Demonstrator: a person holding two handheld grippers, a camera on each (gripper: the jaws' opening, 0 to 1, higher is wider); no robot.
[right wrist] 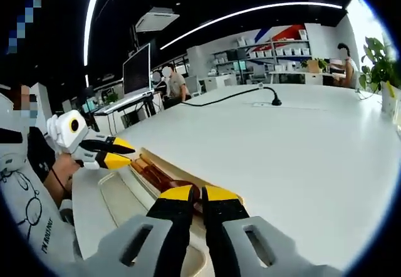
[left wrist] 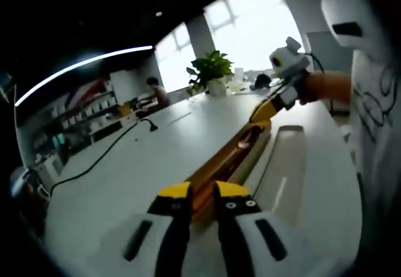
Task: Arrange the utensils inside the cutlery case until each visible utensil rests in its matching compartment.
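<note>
Left gripper view: both grippers meet at opposite ends of the case (left wrist: 250, 155) on the white tabletop (left wrist: 138, 164). Left gripper (left wrist: 202, 197) and right gripper (left wrist: 268, 109), jaws nearly closed, apparently pinch wooden-handled utensils (left wrist: 241, 145). Next, probably seat them in their compartment.

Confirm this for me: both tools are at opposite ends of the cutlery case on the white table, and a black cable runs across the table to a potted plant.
Not quite. The black cable ends at a small black plug-like fitting on the white table, not at the potted plant; the right gripper view shows this. The rest holds: the left tool and right tool sit at opposite ends of the cutlery case.
</note>
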